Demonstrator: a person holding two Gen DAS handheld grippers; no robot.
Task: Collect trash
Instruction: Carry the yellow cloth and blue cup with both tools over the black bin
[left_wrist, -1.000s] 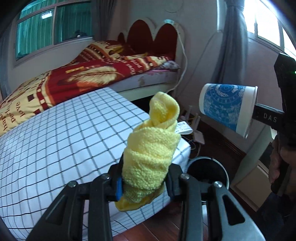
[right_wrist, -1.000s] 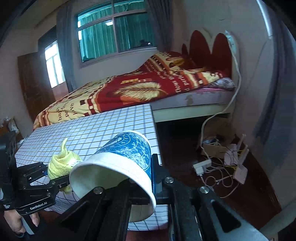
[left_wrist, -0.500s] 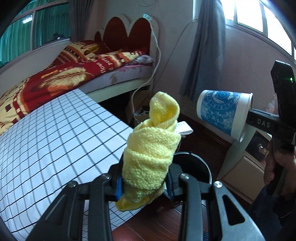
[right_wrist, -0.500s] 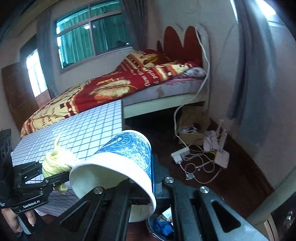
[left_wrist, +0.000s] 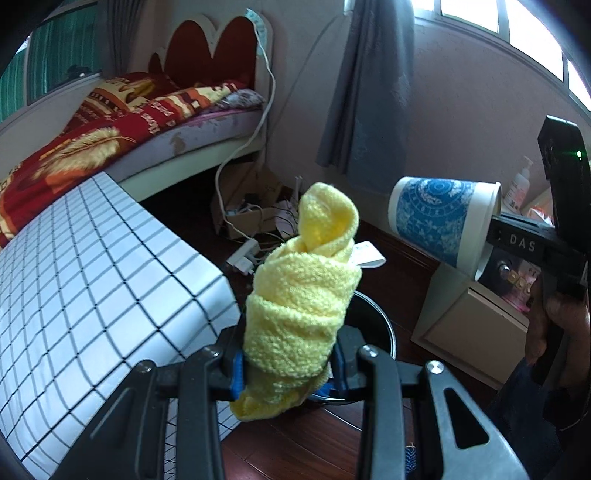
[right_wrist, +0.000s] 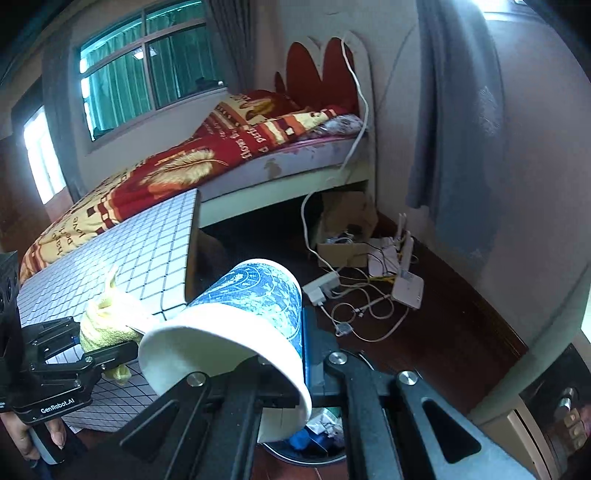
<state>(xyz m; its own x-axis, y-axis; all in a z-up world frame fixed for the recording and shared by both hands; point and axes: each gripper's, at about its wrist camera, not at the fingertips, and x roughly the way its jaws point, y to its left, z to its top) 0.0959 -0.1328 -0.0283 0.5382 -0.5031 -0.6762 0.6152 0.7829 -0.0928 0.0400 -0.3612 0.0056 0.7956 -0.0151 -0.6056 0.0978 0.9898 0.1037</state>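
The left hand-held gripper is squeezing a rolled yellow cloth between part-open jaws, while the right hand-held gripper is pinching the rim of a blue-patterned paper cup.

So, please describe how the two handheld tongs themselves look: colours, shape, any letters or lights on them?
Both are matte black, angular linkage frames with silver pivot bolts. The left tongs have blue pads inside the fingertips; their body, seen from the right wrist view, bears white "GenRobot.AI" lettering. The right tongs show white letters "DAS" on one bar and a small green light on the black box above. No cables are visible.
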